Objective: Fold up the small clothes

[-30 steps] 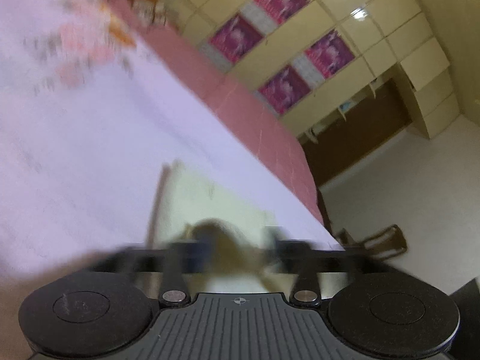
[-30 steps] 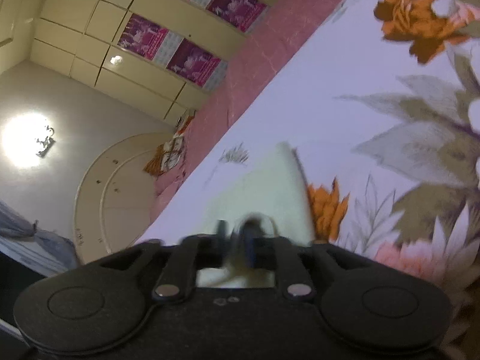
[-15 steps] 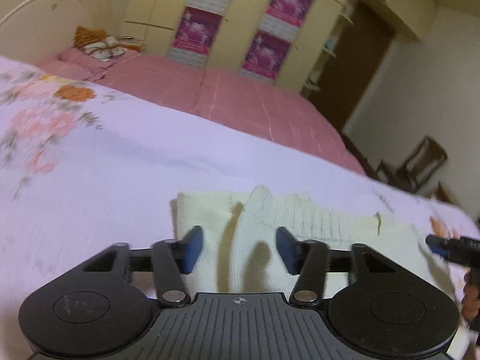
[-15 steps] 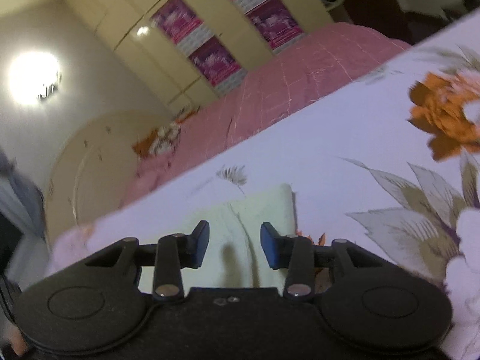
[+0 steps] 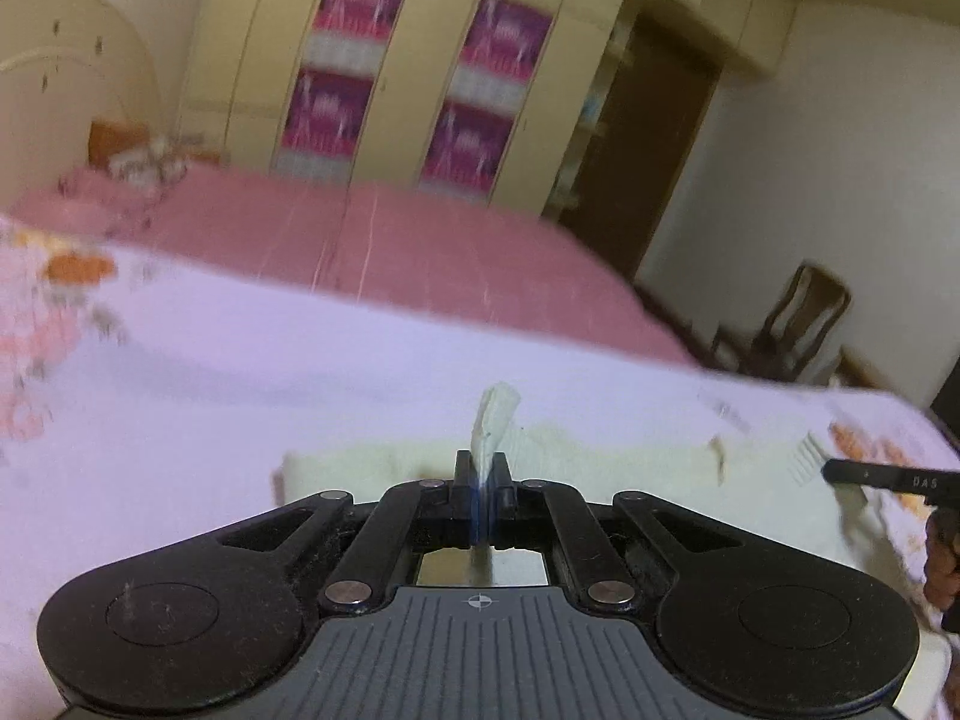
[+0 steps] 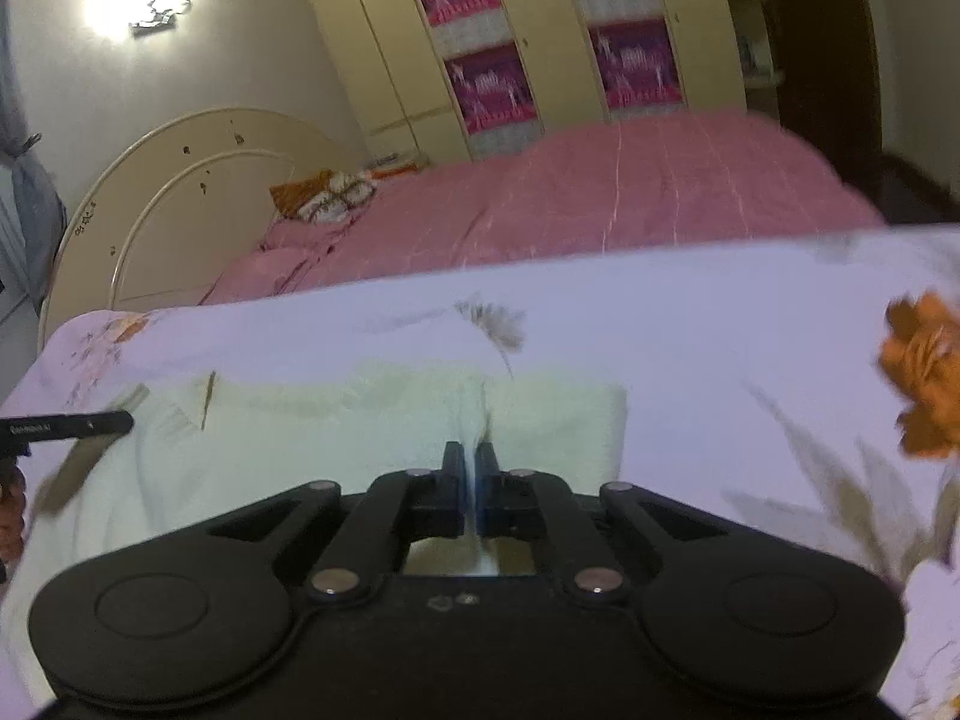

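Pale-yellow knitted garment (image 5: 600, 450) lies flat on the lilac floral bedsheet (image 5: 240, 372) ahead of your fingers. Your left gripper (image 5: 482, 480) and right gripper (image 6: 471, 468) have just closed, each pinching a raised fold of it.

Pale yellow-green knit garment (image 5: 600, 456), ribbed at edge. Sheet (image 6: 690, 324) beneath: lilac-white, printed with orange and pink flowers, grey-green leaves. Bedspread (image 6: 600, 198) behind: pink, thin pale lines. Wardrobe (image 5: 420, 60) doors cream, with magenta-and-white panels. Headboard (image 6: 180, 192) cream, dark specks. Both grippers black, blue pads (image 5: 480, 504).
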`<state>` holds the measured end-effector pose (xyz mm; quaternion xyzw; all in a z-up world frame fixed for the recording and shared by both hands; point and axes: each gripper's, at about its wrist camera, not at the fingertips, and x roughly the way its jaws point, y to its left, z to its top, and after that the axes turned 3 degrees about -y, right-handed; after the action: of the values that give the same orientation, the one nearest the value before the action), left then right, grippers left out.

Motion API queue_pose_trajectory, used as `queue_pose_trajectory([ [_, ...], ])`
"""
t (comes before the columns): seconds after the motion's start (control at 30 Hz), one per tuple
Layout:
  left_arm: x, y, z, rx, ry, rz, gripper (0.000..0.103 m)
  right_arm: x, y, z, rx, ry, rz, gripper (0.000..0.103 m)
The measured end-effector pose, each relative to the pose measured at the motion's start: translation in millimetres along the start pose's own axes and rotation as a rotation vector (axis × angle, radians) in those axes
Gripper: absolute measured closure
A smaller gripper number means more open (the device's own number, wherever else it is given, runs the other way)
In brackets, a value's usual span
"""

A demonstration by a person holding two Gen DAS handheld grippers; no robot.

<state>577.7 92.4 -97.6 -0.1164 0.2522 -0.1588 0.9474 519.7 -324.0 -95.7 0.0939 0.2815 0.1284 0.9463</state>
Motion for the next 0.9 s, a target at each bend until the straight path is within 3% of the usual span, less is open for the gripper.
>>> queue_pose_trajectory([
  [0.2,0,4,7,-0.033,-0.042,0.034,0.1,-1,-6,12,0.018,-0.081,-0.053,0.099],
  [0.43,25,8,-10,-0.065,0.057,0.106,0.1,27,-18,3,0.069,-0.021,-0.077,0.099],
  [0.6,27,10,-19,-0.078,0.064,0.105,0.1,31,-20,1,0.071,-0.007,-0.077,0.099],
  [0.67,22,8,-16,-0.078,0.066,0.124,0.091,32,-19,1,0.056,0.005,-0.084,0.098],
  [0.73,12,9,-10,-0.066,0.024,0.185,0.047,32,-14,5,0.04,0.02,-0.102,0.091],
  [0.77,1,4,-6,-0.04,-0.026,0.214,0.038,27,-9,8,0.021,0.01,-0.131,0.075],
  [0.83,-9,-13,1,0.017,-0.072,0.17,0.033,15,4,13,-0.037,-0.035,-0.129,0.072],
  [0.9,3,-38,3,0.072,-0.03,0.119,0.033,19,24,16,-0.1,-0.019,-0.094,0.072],
])
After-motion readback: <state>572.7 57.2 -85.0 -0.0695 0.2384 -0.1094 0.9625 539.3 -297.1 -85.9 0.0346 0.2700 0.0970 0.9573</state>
